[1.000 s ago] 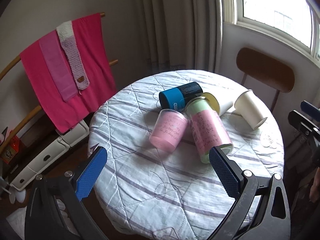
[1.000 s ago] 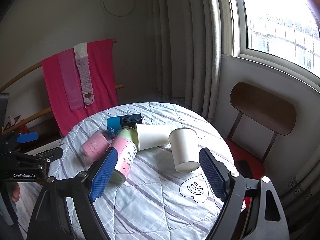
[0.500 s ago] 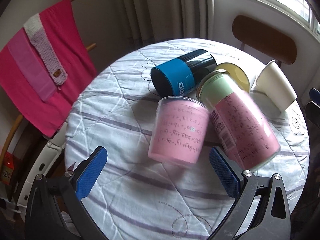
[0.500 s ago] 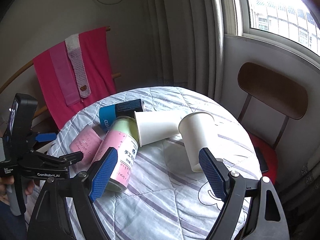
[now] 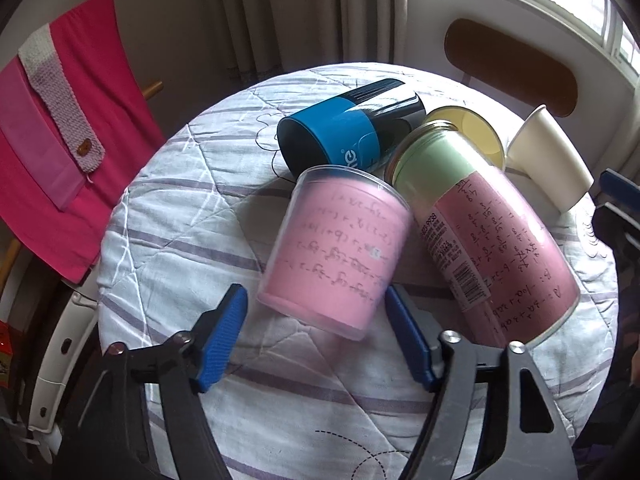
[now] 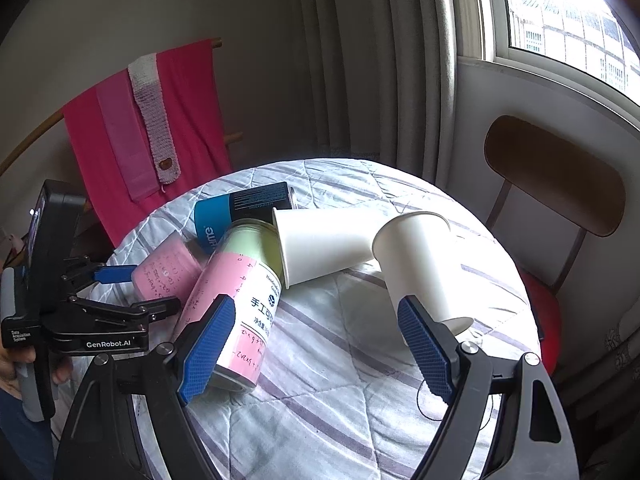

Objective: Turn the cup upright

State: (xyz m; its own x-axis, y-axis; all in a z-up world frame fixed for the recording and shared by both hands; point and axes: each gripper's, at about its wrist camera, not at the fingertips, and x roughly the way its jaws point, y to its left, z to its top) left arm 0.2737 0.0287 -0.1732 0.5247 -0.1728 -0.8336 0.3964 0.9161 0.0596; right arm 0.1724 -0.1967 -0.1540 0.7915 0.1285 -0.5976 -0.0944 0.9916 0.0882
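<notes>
Several cups lie on their sides on a round quilted table (image 5: 280,400). A short pink cup (image 5: 336,248) lies nearest my left gripper (image 5: 316,336), whose open blue pads flank its near end without touching. Beside it lie a tall pink-and-green jar (image 5: 488,240), a blue-and-black cup (image 5: 344,124) and two white paper cups (image 6: 324,244) (image 6: 420,264). My right gripper (image 6: 316,344) is open and empty, above the table between the jar (image 6: 236,304) and the tilted white cup. The left gripper also shows in the right wrist view (image 6: 124,292).
A wooden chair (image 6: 556,176) stands at the table's far right under the window. A rack with pink cloth (image 5: 52,120) stands to the left. Curtains hang behind the table. The table edge (image 6: 532,320) is close to the white cup.
My left gripper has moved forward and down to the short pink cup and its jaws have narrowed around it. My right gripper has moved closer to the table.
</notes>
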